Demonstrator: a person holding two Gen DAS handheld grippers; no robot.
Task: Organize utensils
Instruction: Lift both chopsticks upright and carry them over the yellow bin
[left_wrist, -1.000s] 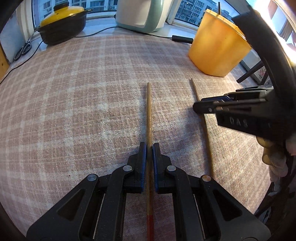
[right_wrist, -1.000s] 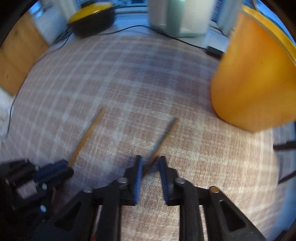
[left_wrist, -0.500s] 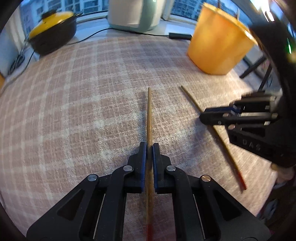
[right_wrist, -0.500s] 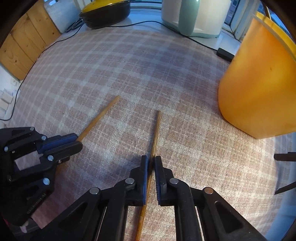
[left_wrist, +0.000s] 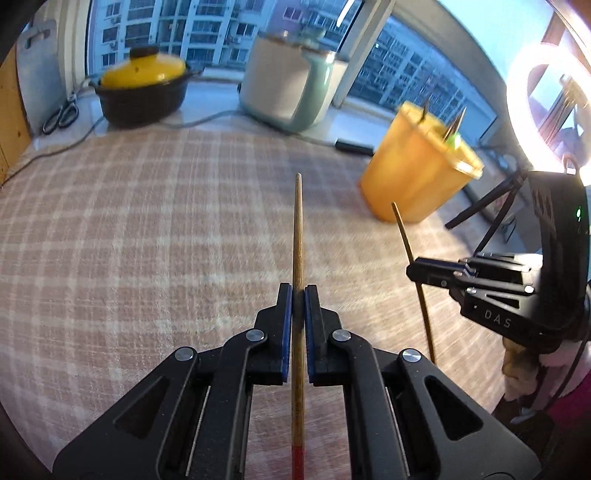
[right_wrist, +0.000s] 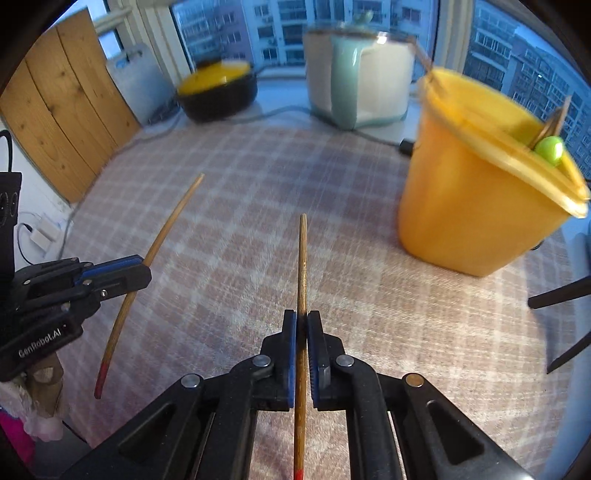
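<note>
Your left gripper clamps one chopstick; your right gripper clamps the other chopstick. Both hang above the cloth, near the yellow bucket. You likely tip them in next, points clearing its rim.

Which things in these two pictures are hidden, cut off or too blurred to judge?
- Inside of the yellow bucket: its wall hides it in both views; only utensil tips and a green knob show above the rim.
- Red end of the right chopstick: cut off by the bottom edge, right wrist view.
- Red end of the left chopstick: likewise, left wrist view.
- Black pot with a yellow lid: blurred.
</note>
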